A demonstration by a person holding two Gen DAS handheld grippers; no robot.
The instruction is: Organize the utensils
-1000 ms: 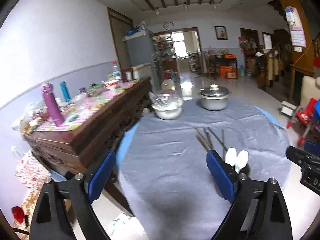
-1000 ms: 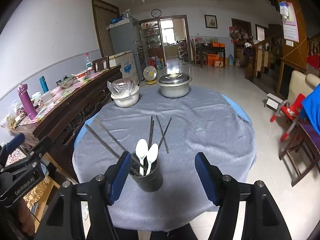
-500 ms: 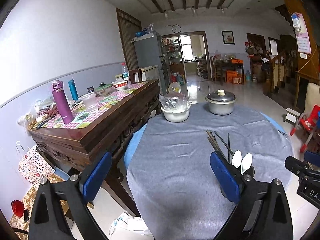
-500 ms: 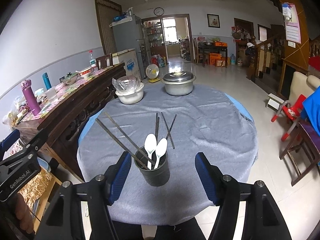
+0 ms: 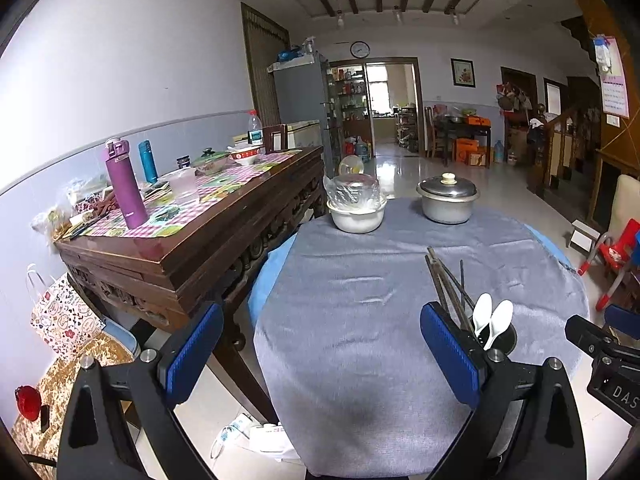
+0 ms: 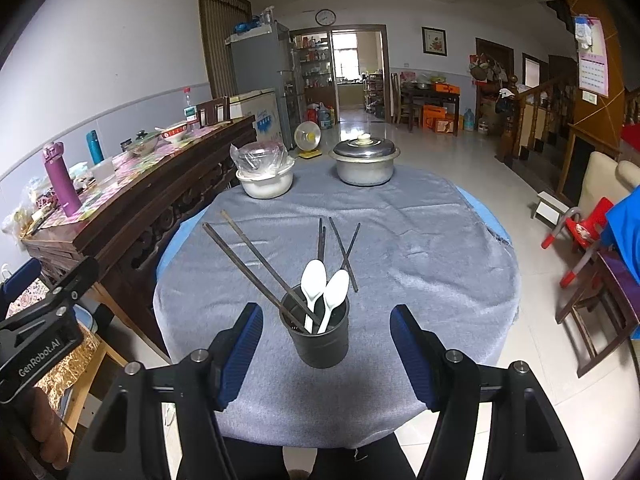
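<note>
The right gripper (image 6: 326, 354) hangs over the near edge of the round table (image 6: 420, 240) and points forward and somewhat down; its two blue pads stand wide apart with nothing between them, and the dark cup (image 6: 318, 330) stands on the grey cloth just beyond them, not touched. The left gripper (image 5: 322, 354) is held to the left of the table, pointing across its near left edge; its jaws are released too and grasp nothing. In the right wrist view the body of the left gripper shows at the left border, with part of a hand (image 6: 42, 426) under it. In the cup there are two white spoons (image 6: 324, 294), bowls up and side by side, and two long dark chopsticks (image 6: 248, 260) that lean out to the left and away. Four more chopsticks (image 6: 340, 246) lie flat on the cloth just behind the cup: two close together and two that cross each other. At the far side of the table stand one metal pot (image 6: 364, 166) with its lid on and one white bowl (image 6: 266, 182) covered with clear plastic. A long wooden sideboard (image 5: 192, 236) stands to the left of the table.
</note>
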